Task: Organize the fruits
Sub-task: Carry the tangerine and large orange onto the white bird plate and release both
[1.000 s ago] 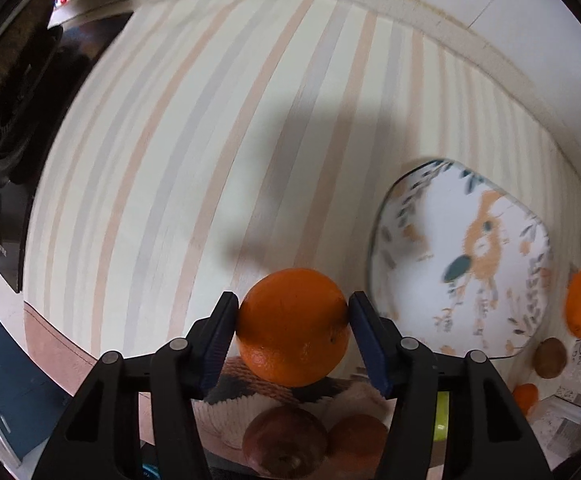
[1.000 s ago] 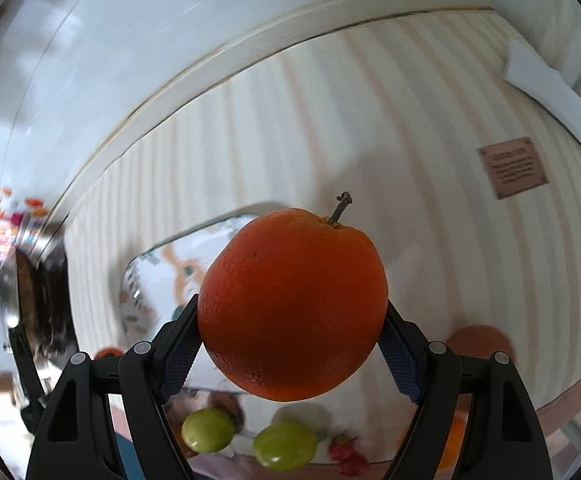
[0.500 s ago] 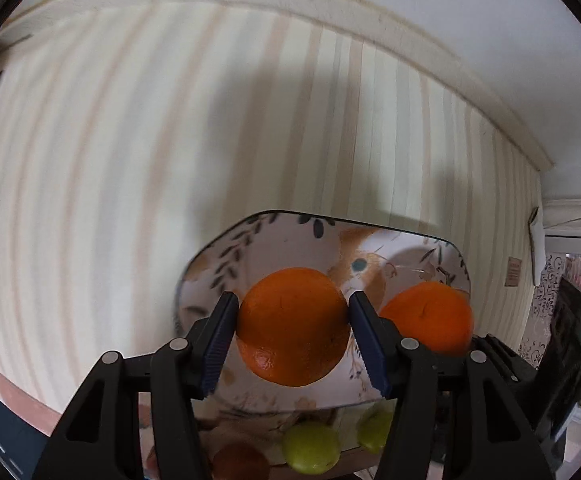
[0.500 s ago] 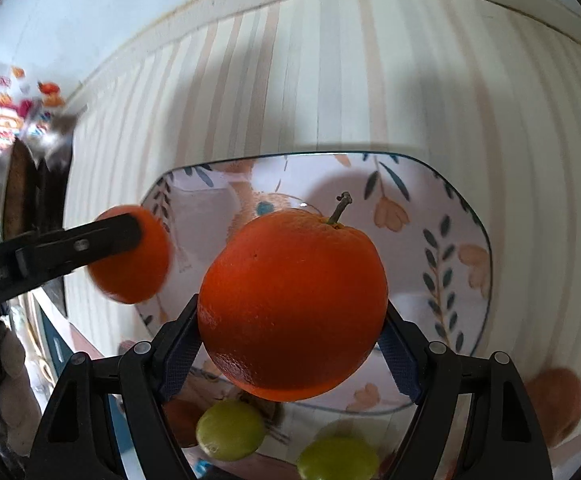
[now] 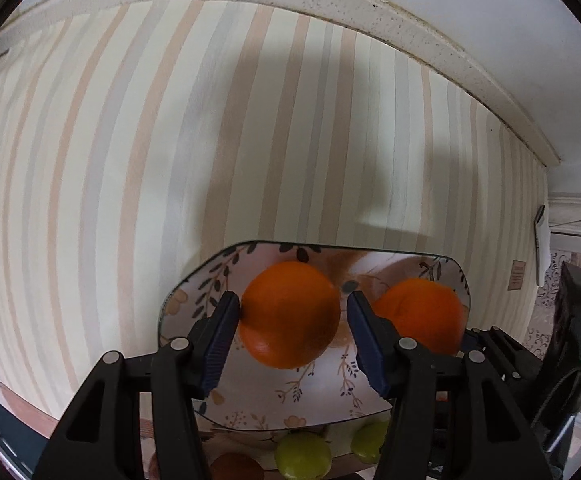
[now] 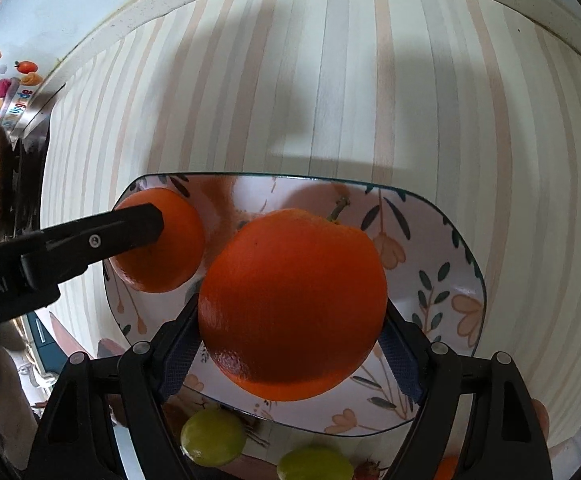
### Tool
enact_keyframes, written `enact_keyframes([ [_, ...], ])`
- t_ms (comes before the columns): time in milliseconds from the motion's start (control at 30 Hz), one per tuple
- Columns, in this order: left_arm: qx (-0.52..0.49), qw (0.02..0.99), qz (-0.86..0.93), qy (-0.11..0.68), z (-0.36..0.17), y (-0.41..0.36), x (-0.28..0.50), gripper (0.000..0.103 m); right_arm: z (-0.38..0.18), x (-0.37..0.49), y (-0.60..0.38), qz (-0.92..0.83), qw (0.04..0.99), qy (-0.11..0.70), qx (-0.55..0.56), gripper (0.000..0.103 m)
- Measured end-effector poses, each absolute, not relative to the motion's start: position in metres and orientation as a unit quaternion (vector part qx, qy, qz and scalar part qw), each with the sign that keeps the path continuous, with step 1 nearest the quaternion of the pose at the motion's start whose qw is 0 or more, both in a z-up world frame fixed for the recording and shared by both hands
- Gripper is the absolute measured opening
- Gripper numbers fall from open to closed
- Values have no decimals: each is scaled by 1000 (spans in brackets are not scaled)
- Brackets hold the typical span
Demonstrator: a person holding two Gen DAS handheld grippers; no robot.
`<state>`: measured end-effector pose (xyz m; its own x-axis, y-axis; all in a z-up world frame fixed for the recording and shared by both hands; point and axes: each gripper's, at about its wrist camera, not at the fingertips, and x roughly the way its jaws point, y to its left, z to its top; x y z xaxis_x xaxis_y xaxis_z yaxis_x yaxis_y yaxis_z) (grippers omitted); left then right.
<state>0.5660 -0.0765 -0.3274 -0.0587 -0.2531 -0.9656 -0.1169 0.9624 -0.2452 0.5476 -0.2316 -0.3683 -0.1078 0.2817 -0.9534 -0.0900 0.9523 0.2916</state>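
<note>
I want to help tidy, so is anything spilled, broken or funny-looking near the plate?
Nothing stands out. Both oranges look whole over the flowered plate: the left orange, and the stemmed right orange. Green fruits sit below the plate, nothing spilled.

Green fruits (image 6: 212, 436) (two, below the plate (image 6: 466, 280)) partly behind black fingers (image 6: 146, 392).

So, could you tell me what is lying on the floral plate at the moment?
Two oranges sit over the floral plate: the left orange between the left gripper and the stemmed orange in the right gripper. Whether either touches the plate is hidden.
</note>
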Motion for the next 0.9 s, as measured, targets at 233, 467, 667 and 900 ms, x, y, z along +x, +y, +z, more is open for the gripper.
enact_keyframes([
  [233,-114,688,-35,716,-315,-71,562,55,-345,551,-240,128,680,719,67,95],
  [467,-78,717,-14,692,-290,-63,541,82,-311,531,-251,103,712,693,57,96],
  [667,-63,738,0,672,-265,-53,507,83,-279,503,-268,74,739,667,54,96],
  [900,-44,767,11,640,-235,-54,466,83,-248,468,-274,65,761,642,64,96],
])
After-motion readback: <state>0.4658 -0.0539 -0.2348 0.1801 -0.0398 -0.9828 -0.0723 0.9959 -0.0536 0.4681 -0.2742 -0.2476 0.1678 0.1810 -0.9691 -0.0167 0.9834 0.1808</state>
